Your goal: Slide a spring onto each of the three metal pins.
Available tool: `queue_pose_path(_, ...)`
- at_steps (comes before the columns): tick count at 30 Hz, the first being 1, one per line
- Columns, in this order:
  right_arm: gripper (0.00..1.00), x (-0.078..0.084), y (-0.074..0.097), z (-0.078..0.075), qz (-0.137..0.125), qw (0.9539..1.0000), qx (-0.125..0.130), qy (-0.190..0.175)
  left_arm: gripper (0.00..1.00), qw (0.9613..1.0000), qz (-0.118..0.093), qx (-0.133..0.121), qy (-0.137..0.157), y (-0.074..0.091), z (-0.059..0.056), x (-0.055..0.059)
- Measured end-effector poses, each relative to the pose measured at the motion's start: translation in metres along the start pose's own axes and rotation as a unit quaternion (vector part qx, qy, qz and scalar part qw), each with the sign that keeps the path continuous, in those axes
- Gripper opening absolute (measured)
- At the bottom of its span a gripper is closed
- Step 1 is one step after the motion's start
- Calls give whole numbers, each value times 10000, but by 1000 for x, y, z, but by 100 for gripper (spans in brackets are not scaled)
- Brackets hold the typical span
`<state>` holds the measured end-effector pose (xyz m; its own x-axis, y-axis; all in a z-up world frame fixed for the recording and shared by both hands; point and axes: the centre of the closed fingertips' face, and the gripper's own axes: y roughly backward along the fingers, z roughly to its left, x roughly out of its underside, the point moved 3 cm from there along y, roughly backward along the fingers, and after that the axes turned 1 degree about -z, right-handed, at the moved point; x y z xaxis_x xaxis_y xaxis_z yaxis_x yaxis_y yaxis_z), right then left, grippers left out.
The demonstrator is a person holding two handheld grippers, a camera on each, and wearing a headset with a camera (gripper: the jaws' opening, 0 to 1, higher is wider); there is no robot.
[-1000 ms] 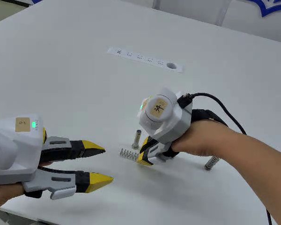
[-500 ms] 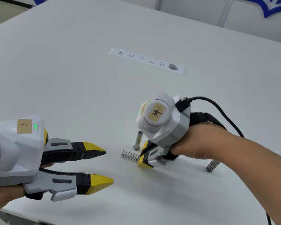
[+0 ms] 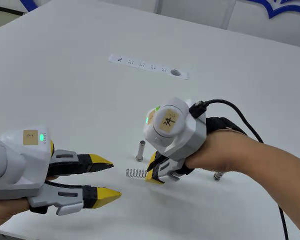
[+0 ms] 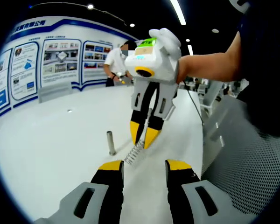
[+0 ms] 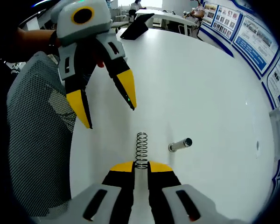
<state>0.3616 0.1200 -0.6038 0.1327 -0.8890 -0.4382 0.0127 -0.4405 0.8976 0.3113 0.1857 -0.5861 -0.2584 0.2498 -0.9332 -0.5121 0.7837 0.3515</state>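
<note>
White bench [image 3: 65,75], wall posters [image 4: 60,56] behind. My right tool [image 3: 152,175] pinches one end of a spring [image 3: 135,173] lying flat, pin [image 3: 140,150] upright at its 12 o'clock. My left tool [image 3: 107,177] hovers spread.

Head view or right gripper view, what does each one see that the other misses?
The head view adds a second spring by the person's wrist and a black cable. The right gripper view adds grey mesh beside the table. Both show the left gripper open, the right gripper pinching a spring, and the upright pin.
</note>
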Motion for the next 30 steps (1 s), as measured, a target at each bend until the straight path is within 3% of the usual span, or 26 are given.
queue_pose_path(10,11,-13,21,25,-189,9994,-132,243,35,9997,87,112,-206,-4,-3,-3)
queue_pose_path(19,11,-25,31,36,-312,9982,-229,463,29,9983,102,269,-500,-6,-12,-10)
queue_pose_path(30,11,-29,35,45,-344,9967,-346,652,18,9962,158,420,-746,-6,-22,-10)
